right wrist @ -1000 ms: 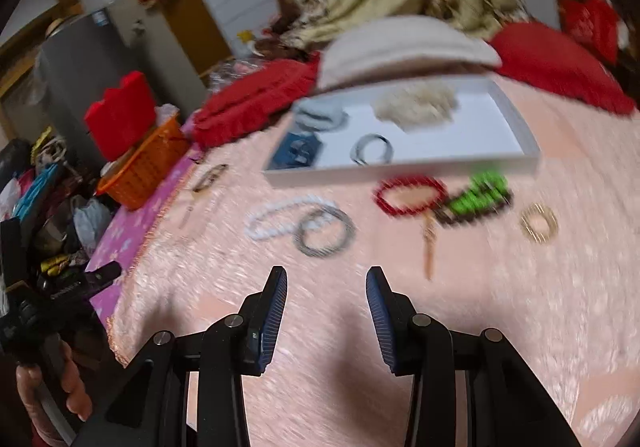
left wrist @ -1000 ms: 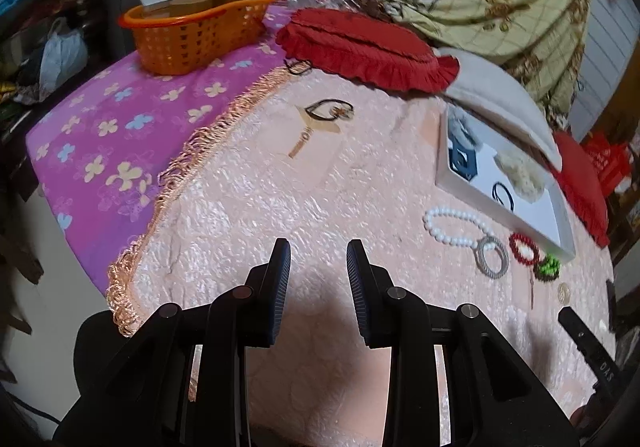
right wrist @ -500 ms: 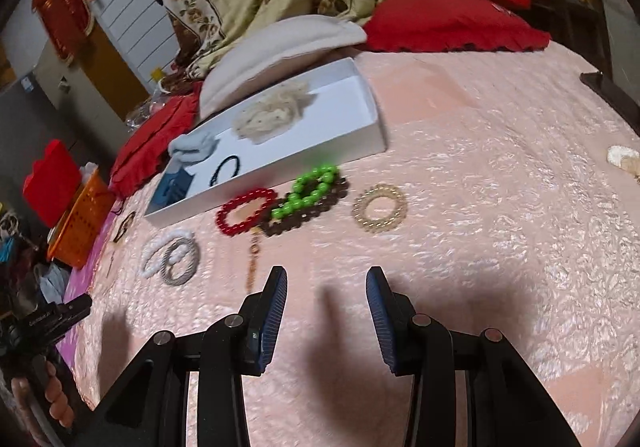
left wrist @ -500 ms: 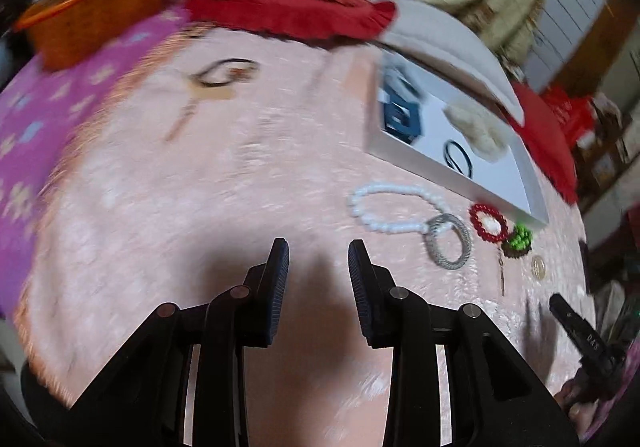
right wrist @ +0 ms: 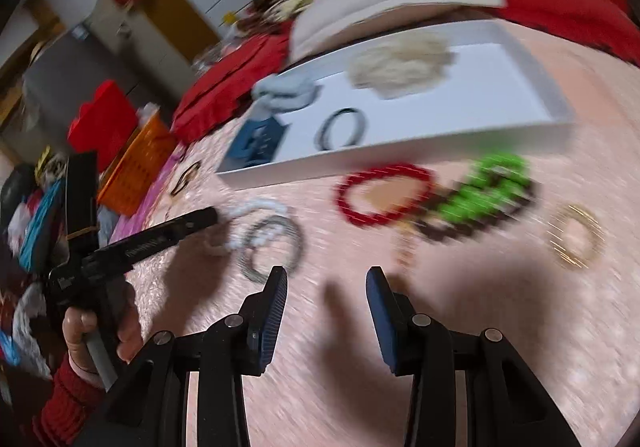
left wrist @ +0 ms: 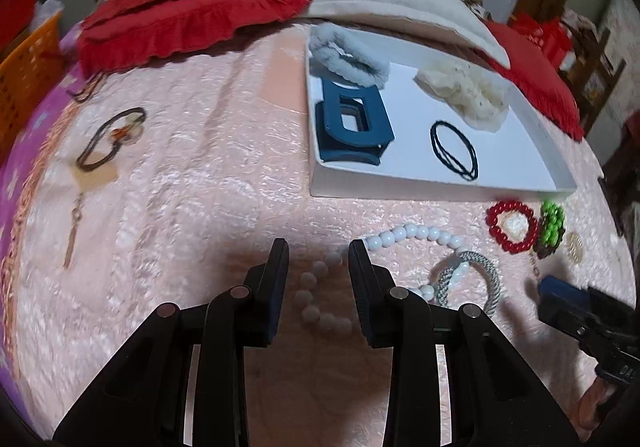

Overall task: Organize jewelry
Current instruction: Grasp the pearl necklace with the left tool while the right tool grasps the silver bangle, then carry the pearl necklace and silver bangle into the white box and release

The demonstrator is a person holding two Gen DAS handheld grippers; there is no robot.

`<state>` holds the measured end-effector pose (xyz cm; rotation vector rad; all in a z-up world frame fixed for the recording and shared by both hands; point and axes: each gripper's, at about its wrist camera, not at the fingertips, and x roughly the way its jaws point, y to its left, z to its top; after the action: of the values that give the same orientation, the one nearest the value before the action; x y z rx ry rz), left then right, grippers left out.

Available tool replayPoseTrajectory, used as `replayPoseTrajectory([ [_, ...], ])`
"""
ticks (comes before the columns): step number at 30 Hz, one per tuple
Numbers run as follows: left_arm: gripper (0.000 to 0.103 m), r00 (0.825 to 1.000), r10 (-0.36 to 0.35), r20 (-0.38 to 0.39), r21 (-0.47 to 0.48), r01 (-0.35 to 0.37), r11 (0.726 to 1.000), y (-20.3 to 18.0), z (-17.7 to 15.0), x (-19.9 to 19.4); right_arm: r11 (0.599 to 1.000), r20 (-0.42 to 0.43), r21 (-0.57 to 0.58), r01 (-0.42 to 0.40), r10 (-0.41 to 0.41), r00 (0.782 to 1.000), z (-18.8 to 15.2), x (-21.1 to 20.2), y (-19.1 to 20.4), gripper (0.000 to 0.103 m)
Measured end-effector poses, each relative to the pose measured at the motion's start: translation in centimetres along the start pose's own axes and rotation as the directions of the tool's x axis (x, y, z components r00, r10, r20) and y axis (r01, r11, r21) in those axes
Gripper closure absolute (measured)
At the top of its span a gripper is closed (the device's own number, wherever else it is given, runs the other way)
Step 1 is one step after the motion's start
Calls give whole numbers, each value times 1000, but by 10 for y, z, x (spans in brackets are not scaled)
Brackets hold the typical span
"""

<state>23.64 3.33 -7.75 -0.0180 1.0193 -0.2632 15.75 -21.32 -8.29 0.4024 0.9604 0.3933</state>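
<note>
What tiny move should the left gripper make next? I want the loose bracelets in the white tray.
Probably lower the left gripper a little further and close on the white bead bracelet. Its jaws stand open with part of the bead strand between them, not pinched yet. The bracelet lies on the pink bedspread just outside the white tray.

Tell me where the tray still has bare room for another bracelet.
In the white tray, bare floor lies right of the black hair tie, toward the near right corner. The left end is crowded: blue claw clip, grey scrunchie; cream scrunchie fills the back.
</note>
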Motion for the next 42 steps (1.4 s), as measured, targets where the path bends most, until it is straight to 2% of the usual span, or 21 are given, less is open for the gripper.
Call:
replayPoseTrajectory([
  [4,73,1000,-7,19,28,7,1000,-2,-3,5,996,-14,-84,36,-37,999,7,28,21,64],
  [9,73,999,-11,44,52,9,999,-9,-8,5,993,-14,-100,61,-63,998,9,43,25,68],
  [10,73,999,-17,44,56,15,998,-12,-11,3,992,-2,-108,72,-72,997,8,43,26,70],
  [11,77,999,-23,42,58,21,998,-14,-13,2,990,1,-117,82,-82,997,7,44,27,73],
  [12,95,999,-33,35,58,31,998,-16,-16,1,987,5,-131,97,-97,995,6,44,29,80],
  [13,95,999,-43,22,56,41,998,-18,-18,0,984,6,-143,110,-110,994,5,45,30,89],
  [15,95,998,-55,6,49,55,997,-23,-22,-3,983,3,-148,113,-114,994,4,44,30,95],
  [19,95,998,-65,8,21,65,998,-28,-29,-19,989,23,-117,86,-83,996,3,28,29,96],
  [31,95,984,-82,156,16,81,997,-53,-49,-115,989,147,-112,95,-78,986,-16,-44,37,96],
  [42,95,974,-70,217,-41,81,996,-47,-63,-163,993,170,-84,78,-63,983,-35,-73,35,96],
])
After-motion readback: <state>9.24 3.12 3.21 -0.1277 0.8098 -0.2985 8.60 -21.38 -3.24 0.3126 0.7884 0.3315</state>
